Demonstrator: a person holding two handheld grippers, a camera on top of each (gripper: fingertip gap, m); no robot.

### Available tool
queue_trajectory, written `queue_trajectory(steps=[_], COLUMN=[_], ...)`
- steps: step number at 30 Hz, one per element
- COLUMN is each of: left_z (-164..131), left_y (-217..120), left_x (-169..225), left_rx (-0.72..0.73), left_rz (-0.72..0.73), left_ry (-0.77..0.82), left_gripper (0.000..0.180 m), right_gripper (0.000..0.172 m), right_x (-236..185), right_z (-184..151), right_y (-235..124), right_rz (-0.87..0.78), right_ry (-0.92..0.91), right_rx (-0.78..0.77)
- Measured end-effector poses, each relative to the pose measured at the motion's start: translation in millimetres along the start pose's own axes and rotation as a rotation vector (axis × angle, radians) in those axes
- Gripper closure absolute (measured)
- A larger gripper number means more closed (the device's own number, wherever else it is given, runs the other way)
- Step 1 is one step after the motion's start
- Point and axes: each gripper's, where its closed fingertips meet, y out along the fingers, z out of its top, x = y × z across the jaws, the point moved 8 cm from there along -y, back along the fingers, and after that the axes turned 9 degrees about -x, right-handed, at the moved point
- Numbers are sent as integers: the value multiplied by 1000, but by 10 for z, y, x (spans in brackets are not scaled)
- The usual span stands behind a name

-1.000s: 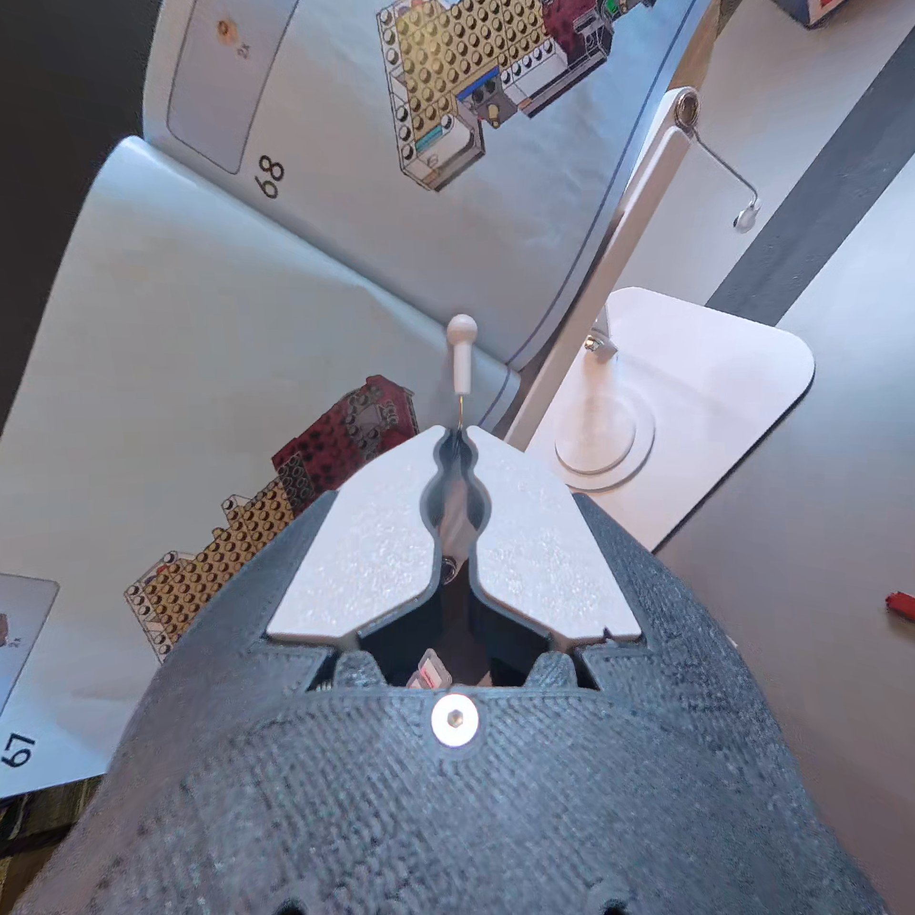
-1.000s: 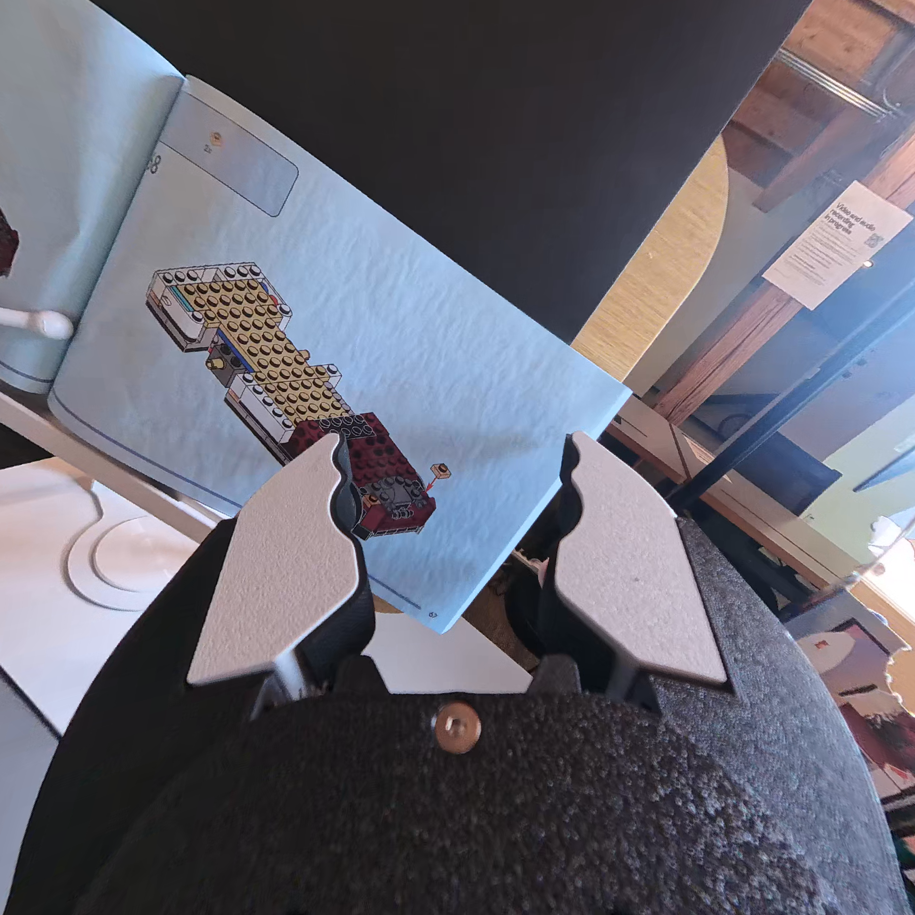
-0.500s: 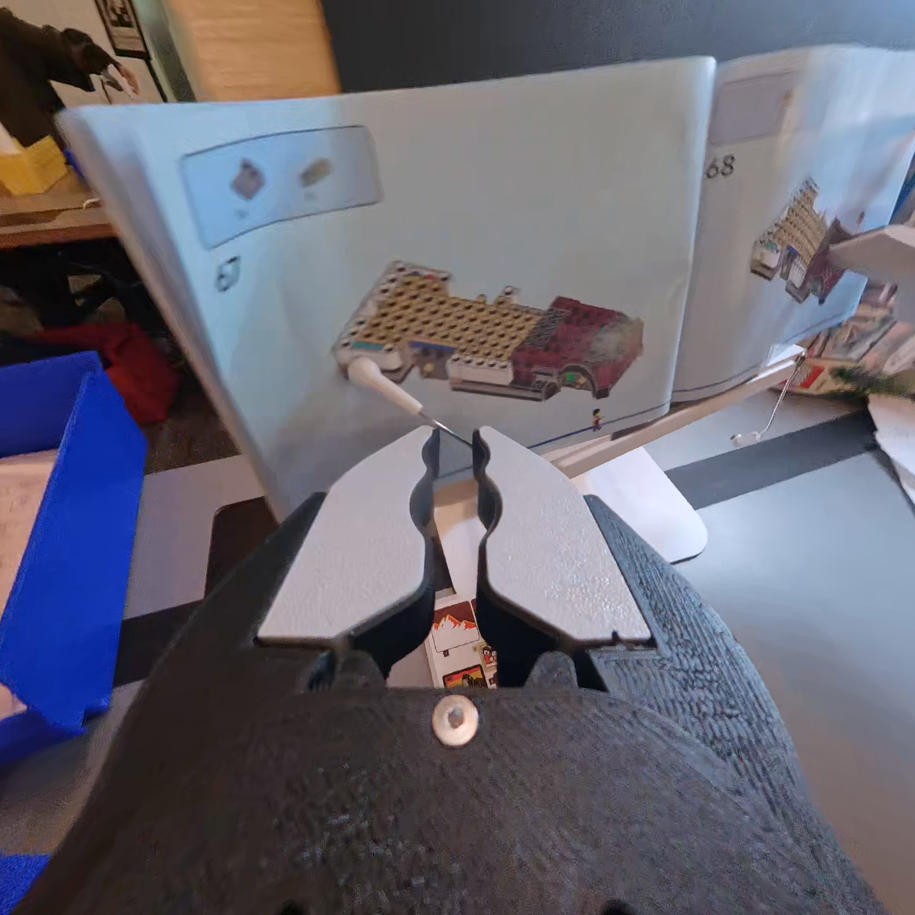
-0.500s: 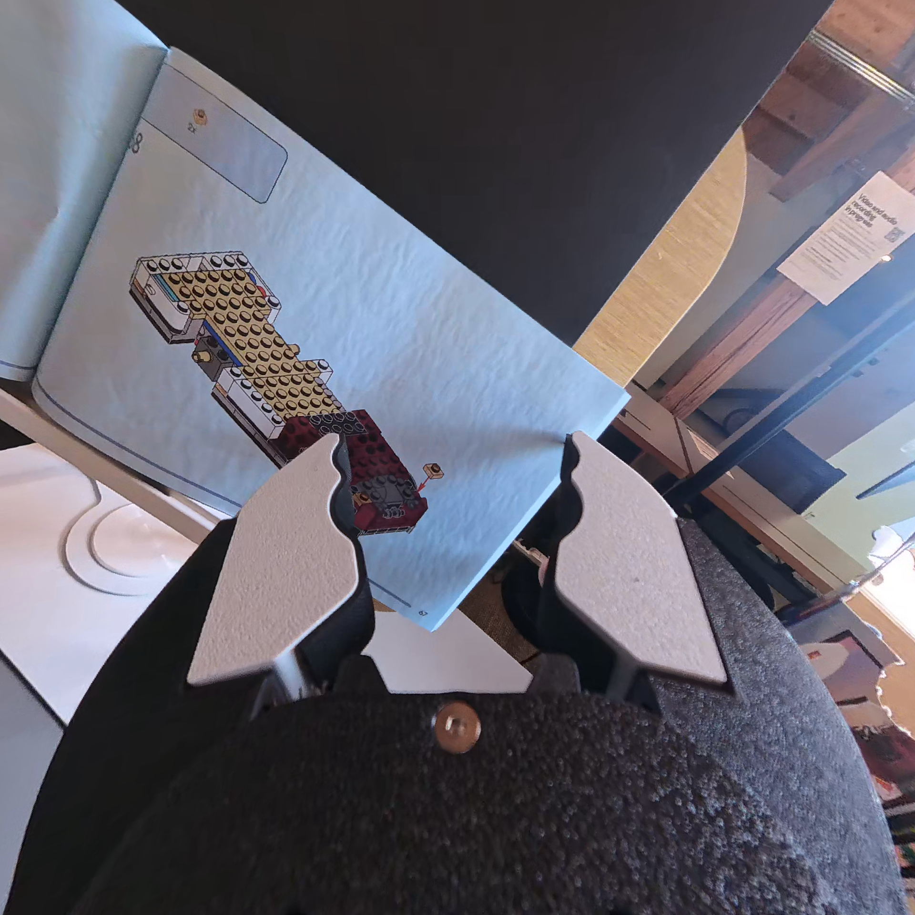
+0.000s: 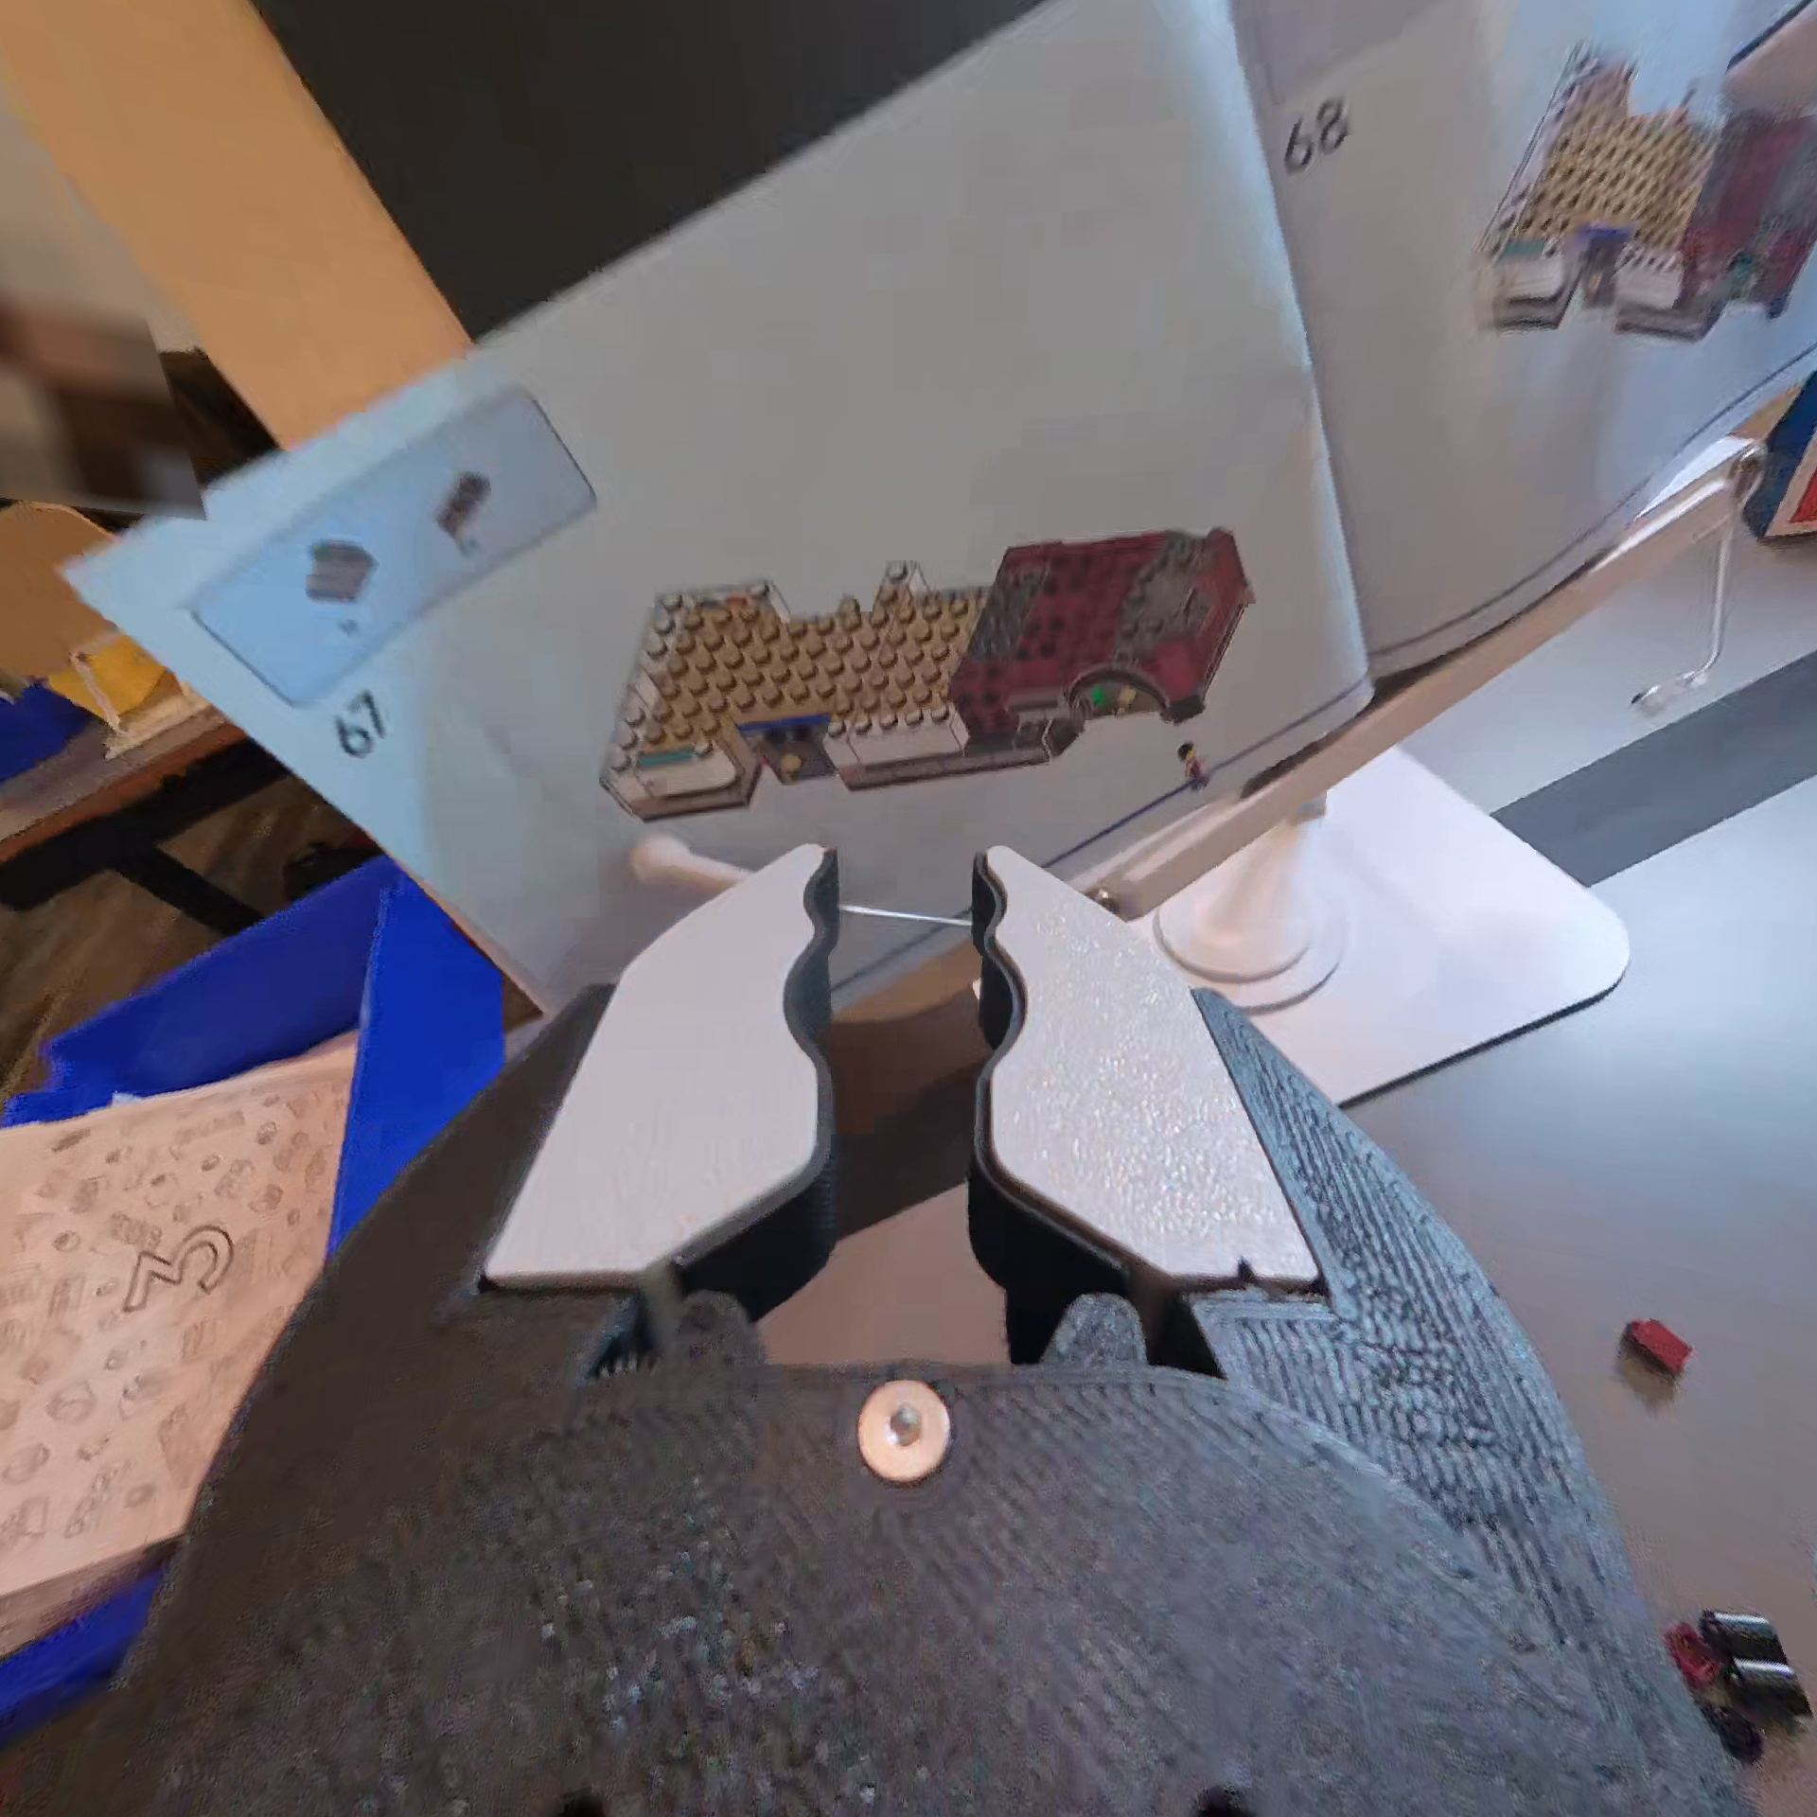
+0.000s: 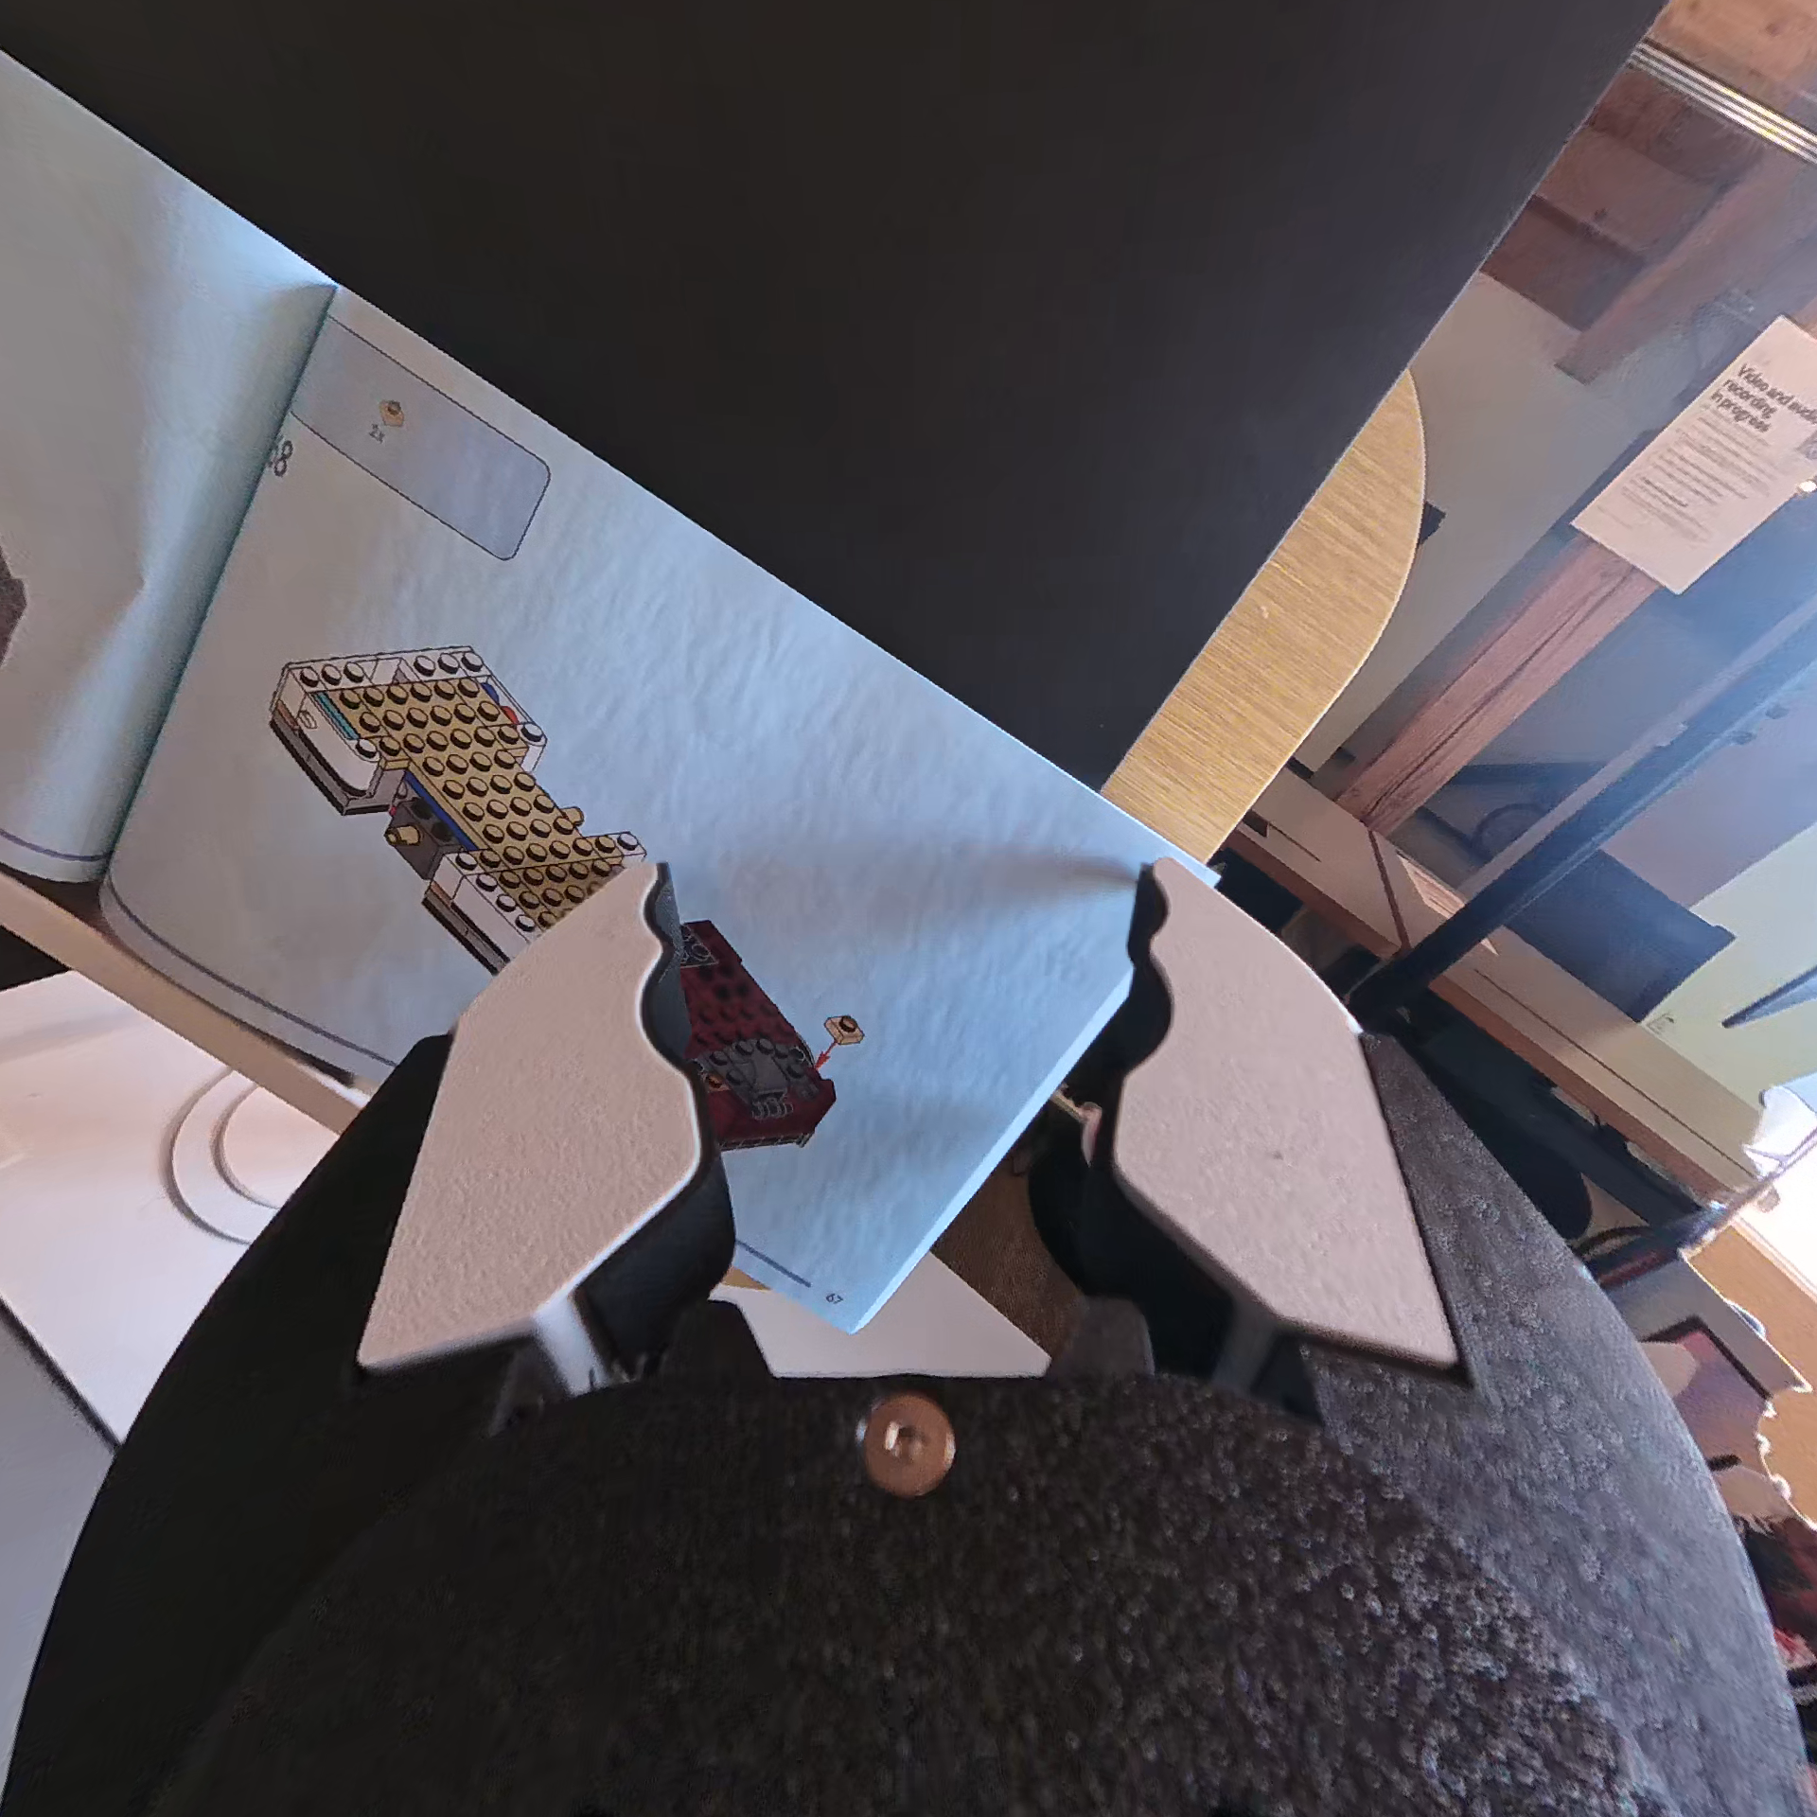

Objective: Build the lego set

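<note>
An open building-brick instruction booklet [image 5: 885, 393] stands on a white book stand [image 5: 1426, 934]. My left gripper [image 5: 905, 875] is open just in front of the left page's lower edge. The stand's thin wire page-holder [image 5: 905, 914] crosses the gap between the fingertips, and its white knob [image 5: 664, 863] lies against the page left of the left finger. Nothing is gripped. My right gripper [image 6: 905, 885] is open wide and empty in front of the right page of the booklet [image 6: 787, 787]. Its right fingertip [image 6: 1170, 885] is at that page's outer corner.
A blue bin [image 5: 246, 1003] with a printed paper bag [image 5: 147, 1327] sits at the left. Small red [image 5: 1657, 1345] and dark [image 5: 1740, 1652] bricks lie on the grey table at the right. A second wire holder [image 5: 1716, 629] hangs at the stand's right end. The stand base [image 6: 98, 1131] shows at the left.
My left gripper was shut on the wire page-holder and has opened off it while swinging round to face the left page. My right gripper has opened slightly wider.
</note>
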Motion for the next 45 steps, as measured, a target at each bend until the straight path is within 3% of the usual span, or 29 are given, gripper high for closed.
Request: queue_trajectory(steps=[4, 7, 11, 21, 22, 25, 27, 33, 38, 39, 42, 45], left_z=[-214, -246, -104, 158, 176, 216, 232, 234, 250, 258, 273, 270], left_y=[99, 36, -64, -21, -19, -15, -7, -12, -30, -34, -48, -53], left_x=[-63, -117, -141, 151, 194, 280, 304, 309, 366, 386, 427, 428], left_rx=[-76, -71, 12, 83, 85, 94, 99, 106, 117, 118, 126, 134], left_rz=[-49, -81, -51, -114, -122, -134, -141, -149, -170, -173, -169, -155], left_ry=[-98, -155, -115, -57, -44, -24, -25, -36, -39, -35, -23, -33], left_gripper=[165, 156, 147, 144, 144, 143, 143, 143, 142, 142, 142, 141], right_gripper=[83, 83, 86, 142, 141, 103, 92, 103, 133, 131, 93, 88], right_x=[27, 26, 23, -64, -52, 57, 95, 56, 64, 77, 144, 127], right_z=[-24, -42, -46, -91, -84, -23, -10, -34, -64, -54, -8, -20], right_y=[7, 17, 25, -7, -16, -35, 2, 25, 4, -5, -2, 57], right_rz=[0, -1, -10, 51, 38, -27, 0, 3, 29, 18, -32, -22], right_ry=[7, -1, 28, 3, -8, 7, 24, -4, 12, 8, 8, -12], right_rx=[-4, -1, 15, 5, 7, 30, 3, -2, -9, -10, 0, -38])
